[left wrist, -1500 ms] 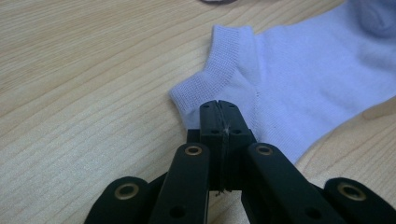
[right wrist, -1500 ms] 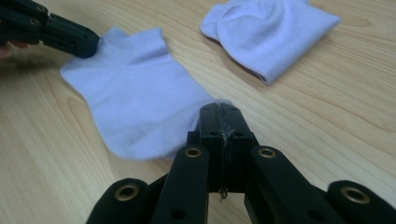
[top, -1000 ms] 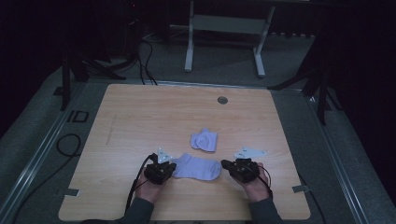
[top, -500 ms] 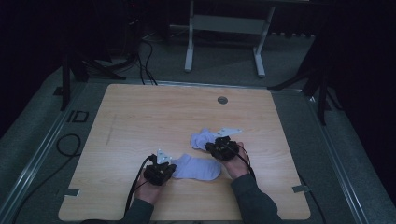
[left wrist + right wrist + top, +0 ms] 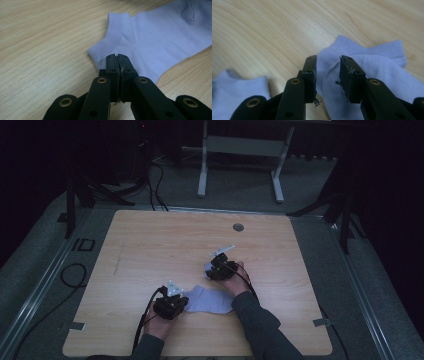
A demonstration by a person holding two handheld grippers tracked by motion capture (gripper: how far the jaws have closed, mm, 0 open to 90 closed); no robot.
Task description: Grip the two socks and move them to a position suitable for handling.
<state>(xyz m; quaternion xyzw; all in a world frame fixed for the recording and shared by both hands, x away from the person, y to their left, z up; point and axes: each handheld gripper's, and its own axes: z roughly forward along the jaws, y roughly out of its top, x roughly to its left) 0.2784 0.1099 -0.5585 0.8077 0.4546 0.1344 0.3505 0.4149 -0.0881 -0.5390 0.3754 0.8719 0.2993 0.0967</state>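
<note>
1. Left gripper [image 5: 117, 58], lower centre of the high view, is clamped shut on the near sock [image 5: 160, 42].
2. Right gripper [image 5: 328, 68] has swung from lower right to the far sock [image 5: 372, 67] at centre, jaws opening, sock between them ungripped: pickup looks next.

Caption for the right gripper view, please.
Right gripper, jaws just opening, poised over a crumpled lilac sock on the wooden table.

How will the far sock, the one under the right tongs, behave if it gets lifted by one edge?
The far sock is thin knit lying rumpled and folded over itself, so it will probably hang limp and unfold. It looks light. The ribbed cuff should give the right tongs fair grip.
</note>
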